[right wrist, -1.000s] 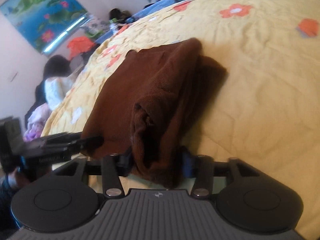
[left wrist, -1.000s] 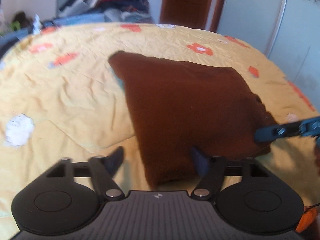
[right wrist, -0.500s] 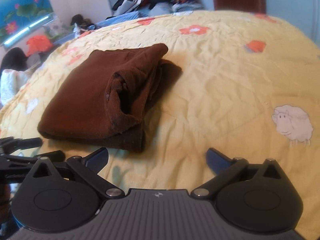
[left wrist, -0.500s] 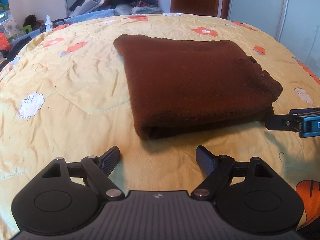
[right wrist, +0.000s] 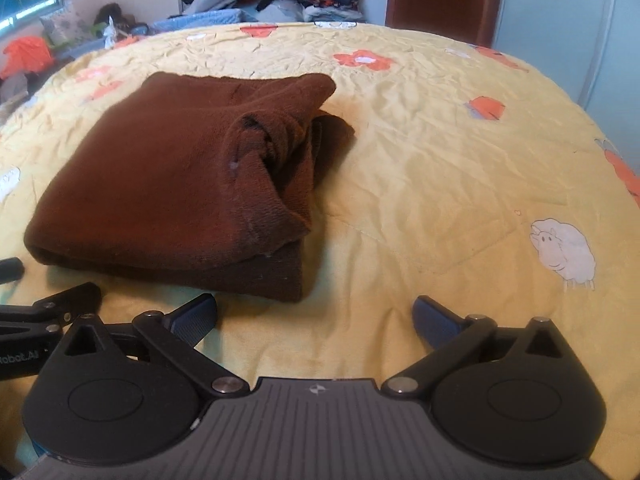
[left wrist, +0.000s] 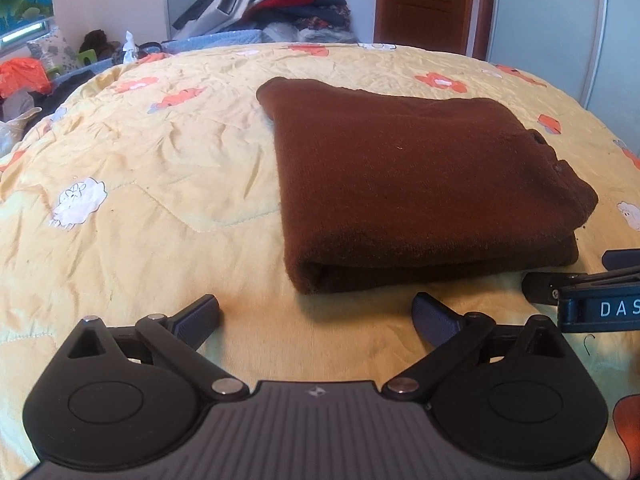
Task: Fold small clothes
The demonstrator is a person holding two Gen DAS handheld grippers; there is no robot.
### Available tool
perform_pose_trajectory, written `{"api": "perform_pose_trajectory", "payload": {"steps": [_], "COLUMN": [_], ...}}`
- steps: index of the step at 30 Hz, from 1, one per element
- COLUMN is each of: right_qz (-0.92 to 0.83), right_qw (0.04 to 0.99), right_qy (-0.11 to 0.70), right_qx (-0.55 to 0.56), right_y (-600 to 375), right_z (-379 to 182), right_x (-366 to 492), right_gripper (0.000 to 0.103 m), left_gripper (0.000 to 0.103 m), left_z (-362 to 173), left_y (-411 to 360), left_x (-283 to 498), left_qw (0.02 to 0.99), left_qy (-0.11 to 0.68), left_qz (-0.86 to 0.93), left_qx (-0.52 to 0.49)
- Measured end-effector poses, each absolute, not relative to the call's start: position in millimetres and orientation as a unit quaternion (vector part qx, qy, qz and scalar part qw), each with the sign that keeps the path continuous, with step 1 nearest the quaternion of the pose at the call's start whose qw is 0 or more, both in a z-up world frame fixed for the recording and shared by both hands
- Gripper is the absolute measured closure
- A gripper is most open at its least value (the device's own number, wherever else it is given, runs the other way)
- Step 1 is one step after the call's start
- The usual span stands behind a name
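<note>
- Brown garment [left wrist: 420,184] folded into a thick rectangle, flat on the yellow quilted bed [left wrist: 160,184], roughly mid-bed.
- Left tool [left wrist: 316,312] just short of the near folded edge, jaws opening to full spread, nothing between them.
- Right tool [right wrist: 314,314] near the garment's front right corner, jaws fully spread, empty. No contact with cloth in either view.
- Step, by judgement: last fold finished and released; this item looks nearly done.
- Right-hand end untidy in the right wrist view: bunched, twisted layers [right wrist: 276,168] stacked loosely on the fold, likely a sleeve or cuff.
- Next move probably calls for tucking or flattening that bunch, or shifting the bundle aside. Needs a low approach under the thick edge with all layers pinched together, else the fold slides apart.
- Versus a second ago: both tools then had garment edge between the jaws, the right one tightly, with the cloth lifted. Now cloth lies flat and both tools have backed off toward the near bed edge.
- Half a second ago already released; little change since beyond slight retreat.
- Clothes pile [left wrist: 276,4] at the far end untouched.
</note>
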State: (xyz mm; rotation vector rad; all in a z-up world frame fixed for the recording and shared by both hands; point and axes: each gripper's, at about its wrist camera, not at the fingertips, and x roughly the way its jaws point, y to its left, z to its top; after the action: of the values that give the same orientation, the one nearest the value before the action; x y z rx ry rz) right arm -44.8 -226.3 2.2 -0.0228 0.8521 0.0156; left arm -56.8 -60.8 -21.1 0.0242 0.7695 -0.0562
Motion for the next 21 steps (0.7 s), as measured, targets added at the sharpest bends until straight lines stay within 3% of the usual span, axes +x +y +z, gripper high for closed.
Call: {"api": "perform_pose_trajectory", "payload": {"steps": [11, 21], "right_qz": [-0.024, -0.023], "right_qw": [0.940, 0.940], "right_qy": [0.340, 0.342], "right_qx": [0.001, 0.000], "right_y": [-218.6, -219.2], "right_z": [-11.7, -9.0], "right_x": [-63.8, -58.1], "right_gripper": [0.000, 0.000], "left_gripper": [0.000, 0.000], "left_z": [-28.2, -28.8], "left_y": [-61.6, -60.8], "left_x": [-62.0, -60.5], "left_qw": [0.938, 0.939], "left_qy": [0.347, 0.342], "left_qz": [-0.017, -0.027], "left_qx": [0.004, 0.008]}}
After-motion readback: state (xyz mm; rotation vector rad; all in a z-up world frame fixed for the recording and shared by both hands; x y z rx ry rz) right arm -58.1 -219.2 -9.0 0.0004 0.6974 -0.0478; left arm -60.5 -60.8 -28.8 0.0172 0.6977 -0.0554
